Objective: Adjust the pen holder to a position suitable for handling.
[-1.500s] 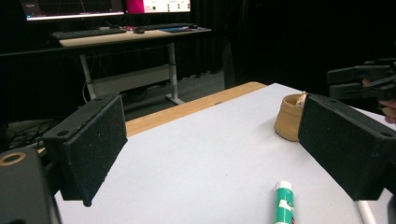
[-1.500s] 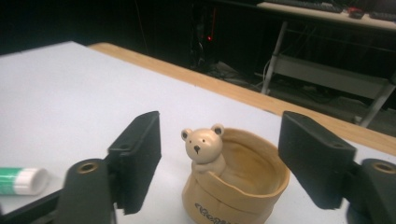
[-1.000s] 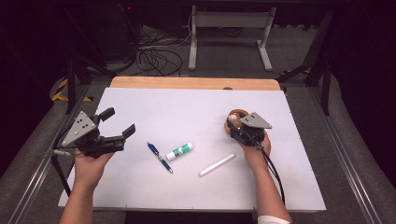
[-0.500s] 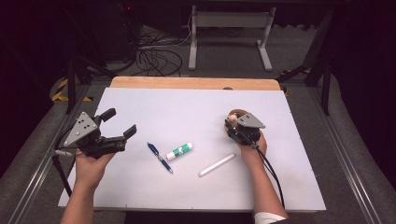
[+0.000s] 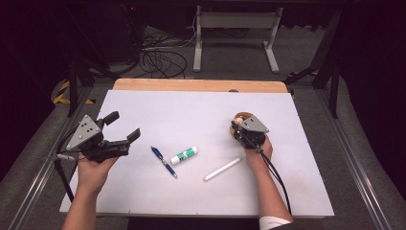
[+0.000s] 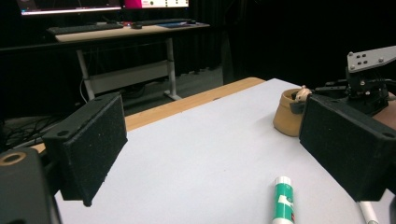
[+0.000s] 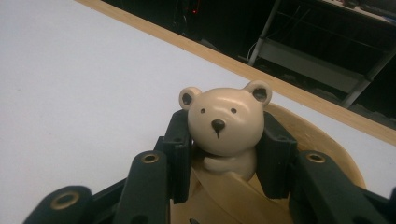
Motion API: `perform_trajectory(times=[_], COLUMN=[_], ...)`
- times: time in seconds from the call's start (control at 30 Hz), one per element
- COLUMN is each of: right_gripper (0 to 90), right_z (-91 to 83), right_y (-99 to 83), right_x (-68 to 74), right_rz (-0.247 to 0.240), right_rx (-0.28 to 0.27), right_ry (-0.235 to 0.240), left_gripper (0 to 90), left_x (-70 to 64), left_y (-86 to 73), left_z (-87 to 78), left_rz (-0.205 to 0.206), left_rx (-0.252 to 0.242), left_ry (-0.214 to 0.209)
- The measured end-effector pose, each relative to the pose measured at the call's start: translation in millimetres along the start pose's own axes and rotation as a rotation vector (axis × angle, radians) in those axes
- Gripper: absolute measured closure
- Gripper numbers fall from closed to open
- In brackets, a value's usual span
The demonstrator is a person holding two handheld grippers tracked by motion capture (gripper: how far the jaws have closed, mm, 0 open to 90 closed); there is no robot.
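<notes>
Clamping the bear figure (image 7: 225, 125) between my right gripper (image 7: 226, 154) jaws at twelve o'clock, my left gripper (image 5: 122, 127) gapes apart.

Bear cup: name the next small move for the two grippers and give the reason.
Probably hold the bear cup steady in the right gripper, whose jaws clamp the bear, and lower the open left gripper toward the blue pen, the nearest loose item.

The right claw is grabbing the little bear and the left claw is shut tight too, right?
Not quite. The right claw does grip the bear, but the left claw is wide open with nothing in it, as the left gripper view shows.
</notes>
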State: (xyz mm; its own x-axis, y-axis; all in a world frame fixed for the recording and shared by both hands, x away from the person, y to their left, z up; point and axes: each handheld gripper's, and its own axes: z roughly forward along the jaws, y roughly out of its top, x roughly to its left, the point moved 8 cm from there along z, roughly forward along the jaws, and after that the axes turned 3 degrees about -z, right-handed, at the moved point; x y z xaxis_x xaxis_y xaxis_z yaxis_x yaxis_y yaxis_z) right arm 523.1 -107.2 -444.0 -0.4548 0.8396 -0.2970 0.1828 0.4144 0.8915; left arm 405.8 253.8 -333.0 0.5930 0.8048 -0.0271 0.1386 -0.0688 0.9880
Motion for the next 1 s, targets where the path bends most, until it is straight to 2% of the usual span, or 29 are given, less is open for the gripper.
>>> perform_trajectory(times=[0.13, 0.3, 0.63, 0.83, 1.0], right_gripper=[63.5, 63.7, 63.8, 63.8, 63.8], right_z=[-1.1, -1.7, -6.3, -10.2, -11.6], right_y=[1.0, 5.8, 20.4, 28.7, 31.1], right_x=[3.1, 16.6, 51.8, 73.9, 88.2], right_rz=[-0.035, -0.063, -0.059, -0.078, -0.089], right_rx=[0.003, -0.009, -0.043, -0.064, -0.065], right_ry=[-0.005, 0.037, 0.137, 0.179, 0.195], left_gripper=[8.4, 8.4, 8.4, 8.5, 8.6], left_x=[0.2, 0.5, 0.5, -1.3, -3.1], left_y=[0.1, -0.8, -3.5, -5.1, -7.9], left_z=[0.0, 0.7, 2.5, 4.7, 7.3], left_rz=[0.0, 0.001, 0.001, -0.007, -0.002], left_rx=[-0.001, 0.002, 0.013, 0.011, 0.022], left_ry=[0.001, 0.001, -0.002, -0.008, -0.023])
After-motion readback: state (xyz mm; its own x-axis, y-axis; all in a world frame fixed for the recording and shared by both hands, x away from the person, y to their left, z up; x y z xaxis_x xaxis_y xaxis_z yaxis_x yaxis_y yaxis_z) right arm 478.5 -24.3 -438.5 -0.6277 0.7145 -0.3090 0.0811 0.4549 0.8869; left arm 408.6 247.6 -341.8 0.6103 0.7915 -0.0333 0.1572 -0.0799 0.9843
